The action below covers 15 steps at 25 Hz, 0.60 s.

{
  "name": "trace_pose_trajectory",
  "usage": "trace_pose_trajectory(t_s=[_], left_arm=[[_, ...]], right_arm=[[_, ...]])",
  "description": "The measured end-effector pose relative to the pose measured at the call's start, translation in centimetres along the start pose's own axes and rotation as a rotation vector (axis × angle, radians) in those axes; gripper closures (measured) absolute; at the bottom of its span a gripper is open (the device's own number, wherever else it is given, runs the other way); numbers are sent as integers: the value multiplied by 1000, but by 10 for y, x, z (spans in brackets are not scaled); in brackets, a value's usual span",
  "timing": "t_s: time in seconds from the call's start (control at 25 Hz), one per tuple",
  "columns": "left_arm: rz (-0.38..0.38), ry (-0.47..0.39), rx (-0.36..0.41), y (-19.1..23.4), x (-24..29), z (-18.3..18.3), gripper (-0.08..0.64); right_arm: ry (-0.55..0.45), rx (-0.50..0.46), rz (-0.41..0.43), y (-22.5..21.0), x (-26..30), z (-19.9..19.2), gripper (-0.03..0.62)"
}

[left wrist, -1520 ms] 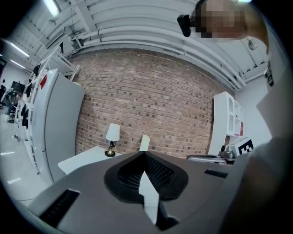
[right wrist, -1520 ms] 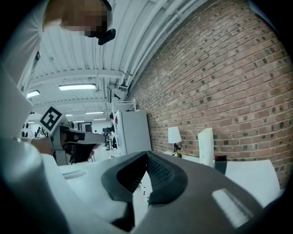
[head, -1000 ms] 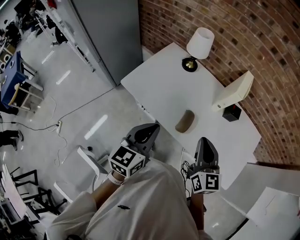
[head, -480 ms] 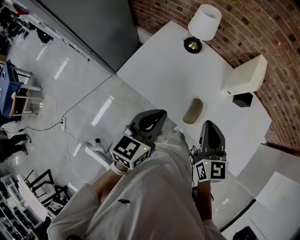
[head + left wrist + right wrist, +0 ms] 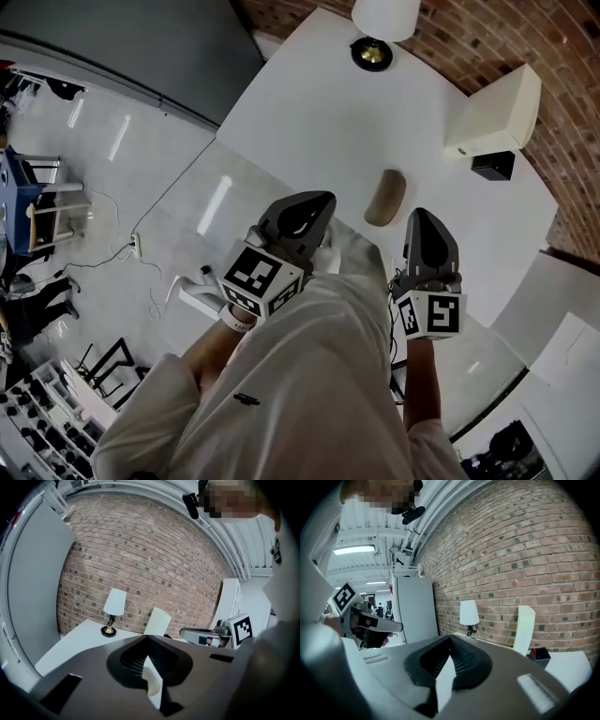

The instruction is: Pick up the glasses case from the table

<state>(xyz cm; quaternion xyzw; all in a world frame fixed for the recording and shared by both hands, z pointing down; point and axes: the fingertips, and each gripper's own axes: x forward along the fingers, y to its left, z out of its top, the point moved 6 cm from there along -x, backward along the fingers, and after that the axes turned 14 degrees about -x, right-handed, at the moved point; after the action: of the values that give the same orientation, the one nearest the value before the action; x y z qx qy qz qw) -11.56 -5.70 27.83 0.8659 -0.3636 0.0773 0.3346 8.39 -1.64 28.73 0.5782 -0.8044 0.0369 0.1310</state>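
Observation:
The glasses case, a tan oval pouch, lies near the front edge of the white table in the head view. My left gripper hovers off the table's edge, to the left of the case, jaws together and empty. To the case's right, my right gripper reaches over the table edge, just short of the case, also shut with nothing in it. In the left gripper view, the left gripper hides the case. The right gripper hides it likewise in the right gripper view.
A table lamp with a white shade stands at the table's far end. A cream box and a small black box sit by the brick wall. A second white surface adjoins on the right.
Both grippers have come forward and lower toward the table. The right one now reaches over its edge beside the case. The jaws stayed shut.

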Motion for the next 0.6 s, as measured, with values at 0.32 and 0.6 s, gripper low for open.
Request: trace_pose_trajectory(t_s=[0.32,0.6], left_arm=[[20,80,12,12,46,-17,552],[42,128,-46,29,74,-38,552]], right_arm=[[69,42,-50,-24,23,-43,520],[150,86,-43,-22,43,-82,468]])
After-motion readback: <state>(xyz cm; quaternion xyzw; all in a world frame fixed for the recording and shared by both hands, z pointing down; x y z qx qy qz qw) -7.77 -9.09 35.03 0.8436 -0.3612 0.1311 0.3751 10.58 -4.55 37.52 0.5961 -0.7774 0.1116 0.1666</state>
